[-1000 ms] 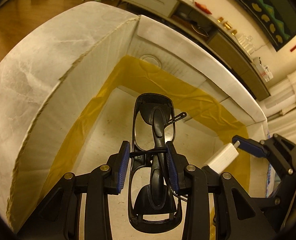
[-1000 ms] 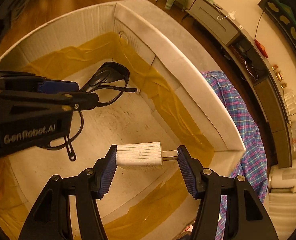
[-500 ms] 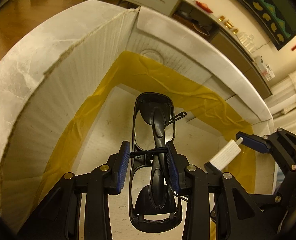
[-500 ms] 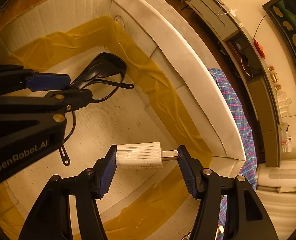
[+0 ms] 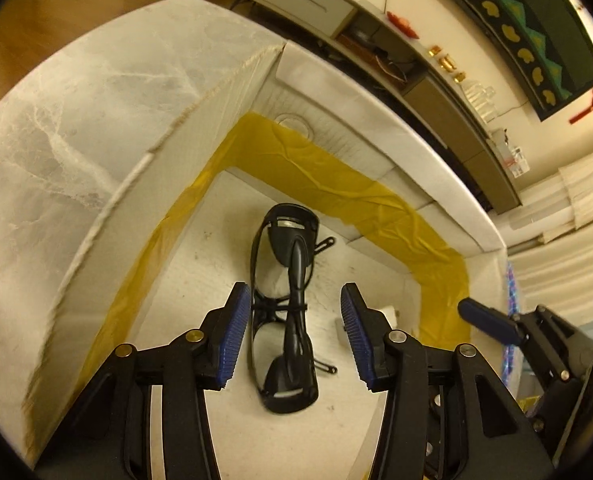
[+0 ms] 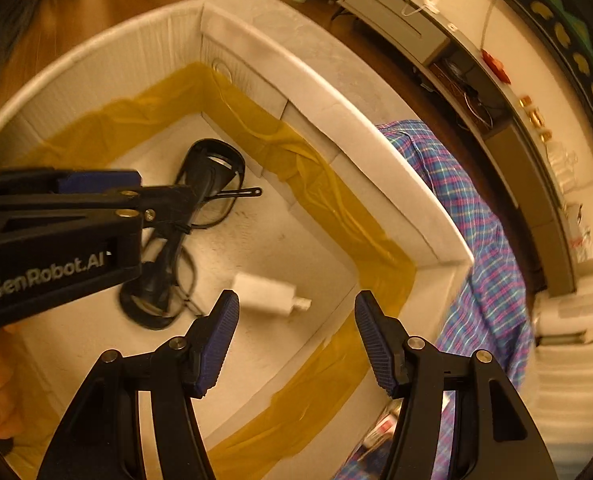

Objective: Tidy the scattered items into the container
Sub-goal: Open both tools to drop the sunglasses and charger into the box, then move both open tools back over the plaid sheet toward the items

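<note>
The white cardboard box (image 5: pixel 376 120) with yellow tape along its inner walls fills both views; it also shows in the right wrist view (image 6: pixel 336 92). Black glasses (image 5: pixel 288 312) lie on the box floor, free of my left gripper (image 5: pixel 294 336), which is open above them. A white charger plug (image 6: pixel 266 294) lies on the floor beside the glasses (image 6: pixel 200 184). My right gripper (image 6: pixel 296 344) is open and empty above the plug. The plug is mostly hidden behind a finger in the left wrist view (image 5: pixel 388 312).
A blue plaid cloth (image 6: pixel 476 216) lies outside the box's right wall. The left gripper's body (image 6: pixel 56 232) crosses the right wrist view. A grey low cabinet (image 5: pixel 416 52) stands along the far wall. Wooden floor (image 5: pixel 36 8) lies beyond.
Both grippers opened. The glasses dropped from the left gripper and the plug from the right onto the box floor. Both grippers rose a little.
</note>
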Available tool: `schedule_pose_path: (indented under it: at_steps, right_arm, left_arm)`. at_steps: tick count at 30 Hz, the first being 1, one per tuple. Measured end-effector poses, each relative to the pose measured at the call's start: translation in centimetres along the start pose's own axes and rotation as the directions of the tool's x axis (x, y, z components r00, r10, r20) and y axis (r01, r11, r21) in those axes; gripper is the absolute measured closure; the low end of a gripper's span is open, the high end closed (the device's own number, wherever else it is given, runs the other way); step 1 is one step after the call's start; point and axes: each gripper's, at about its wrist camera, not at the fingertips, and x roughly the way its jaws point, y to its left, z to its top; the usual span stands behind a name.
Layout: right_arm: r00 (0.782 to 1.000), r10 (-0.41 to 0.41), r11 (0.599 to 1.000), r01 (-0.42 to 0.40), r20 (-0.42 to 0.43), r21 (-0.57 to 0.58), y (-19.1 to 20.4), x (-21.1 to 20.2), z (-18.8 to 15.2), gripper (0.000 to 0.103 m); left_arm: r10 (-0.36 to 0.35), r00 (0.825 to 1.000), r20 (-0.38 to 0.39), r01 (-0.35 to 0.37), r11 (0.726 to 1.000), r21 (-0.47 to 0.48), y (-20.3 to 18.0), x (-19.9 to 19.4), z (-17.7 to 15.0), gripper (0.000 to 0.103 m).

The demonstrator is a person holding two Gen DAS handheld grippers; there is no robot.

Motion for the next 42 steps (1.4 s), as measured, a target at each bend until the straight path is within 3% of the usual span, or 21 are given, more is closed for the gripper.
schedule_pose_path:
  at_steps: [7,14,18,23,26,27,29,30,32,37,40,42]
  right_arm:
    - [0.985,0.108,0.980,-0.128,0.136,0.153,0.0,-3.8,-1.7,0.041]
    - [0.943,0.161,0.942,-0.236,0.292,0.240,-0.1,-7.4,-5.5,0.041]
    - [0.913,0.166,0.931,-0.270,0.373,0.245,1.0,-9.8,-8.6,0.042]
    - [0.872,0.178,0.921,-0.311,0.456,0.235,2.3,-12.8,-12.2,0.042]
    - [0.863,0.188,0.924,-0.318,0.470,0.213,3.0,-13.9,-13.8,0.042]
    - [0.860,0.192,0.928,-0.315,0.473,0.197,3.2,-14.2,-14.4,0.042]
    - [0.858,0.187,0.939,-0.300,0.479,0.171,3.6,-14.9,-15.5,0.041]
    - [0.850,0.191,0.943,-0.297,0.491,0.148,3.8,-15.4,-16.3,0.042]
    - [0.838,0.207,0.943,-0.308,0.505,0.124,3.6,-15.9,-17.6,0.041]
    - [0.795,0.306,0.909,-0.407,0.524,0.086,1.8,-15.8,-20.1,0.041]
    - [0.742,0.339,0.887,-0.458,0.579,0.067,0.5,-15.3,-21.1,0.041]
    - [0.709,0.367,0.870,-0.490,0.602,0.047,-0.1,-14.8,-21.8,0.041]
  left_arm:
    - [-0.024,0.997,0.078,0.022,0.999,0.037,-0.8,-4.4,-0.9,0.053]
    - [-0.030,0.984,0.175,0.011,0.994,0.109,-1.8,-9.0,-3.1,0.053]
    - [-0.017,0.962,0.274,-0.030,0.986,0.165,-2.7,-12.0,-5.2,0.053]
    - [-0.026,0.903,0.429,-0.061,0.981,0.187,-2.8,-15.9,-9.1,0.053]
    - [-0.008,0.885,0.466,-0.090,0.978,0.189,-2.6,-16.8,-12.1,0.053]
    - [0.013,0.886,0.464,-0.114,0.975,0.191,-2.6,-16.8,-13.0,0.053]
    - [0.071,0.909,0.411,-0.161,0.969,0.189,-3.0,-16.6,-14.4,0.053]
    - [0.068,0.919,0.388,-0.153,0.969,0.193,-3.5,-16.8,-14.8,0.053]
    - [0.050,0.920,0.388,-0.132,0.973,0.187,-4.7,-17.6,-15.0,0.053]
    - [0.018,0.891,0.453,-0.124,0.971,0.205,-8.4,-16.9,-12.4,0.053]
    - [0.013,0.865,0.501,-0.131,0.971,0.201,-9.2,-15.6,-11.1,0.053]
    - [0.036,0.851,0.525,-0.188,0.952,0.240,-9.6,-14.5,-11.1,0.053]
